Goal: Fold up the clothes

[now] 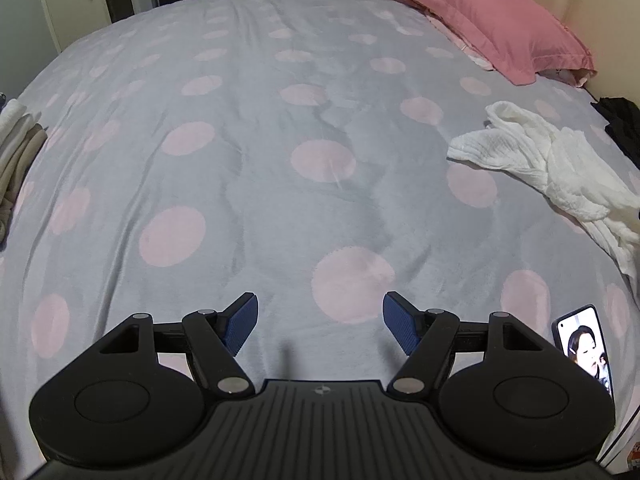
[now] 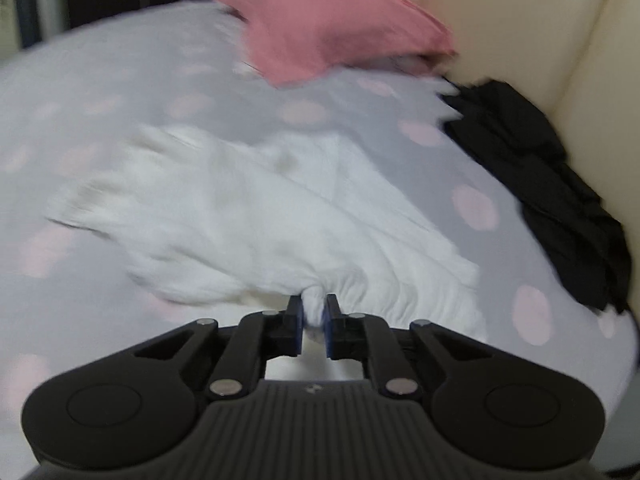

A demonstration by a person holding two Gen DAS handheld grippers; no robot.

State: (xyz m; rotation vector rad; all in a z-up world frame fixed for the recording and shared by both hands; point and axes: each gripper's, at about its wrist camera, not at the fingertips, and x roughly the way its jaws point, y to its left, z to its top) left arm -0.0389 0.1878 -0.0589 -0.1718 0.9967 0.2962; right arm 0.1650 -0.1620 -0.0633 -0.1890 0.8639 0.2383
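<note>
A crumpled white garment (image 1: pixel 548 164) lies on the right side of the bed. In the right wrist view the same white garment (image 2: pixel 248 216) spreads out ahead, blurred by motion. My right gripper (image 2: pixel 313 316) is shut on a bunched edge of the white garment at its near side. My left gripper (image 1: pixel 320 326) is open and empty, low over the bedspread (image 1: pixel 256 184), well to the left of the garment.
A pink pillow (image 1: pixel 480 20) lies at the far right by the cream headboard (image 2: pixel 520 20). A black garment (image 2: pixel 540 192) is heaped by the headboard. Folded beige and white clothes (image 1: pixel 16 148) sit at the left edge. A lit phone (image 1: pixel 586 344) lies near right.
</note>
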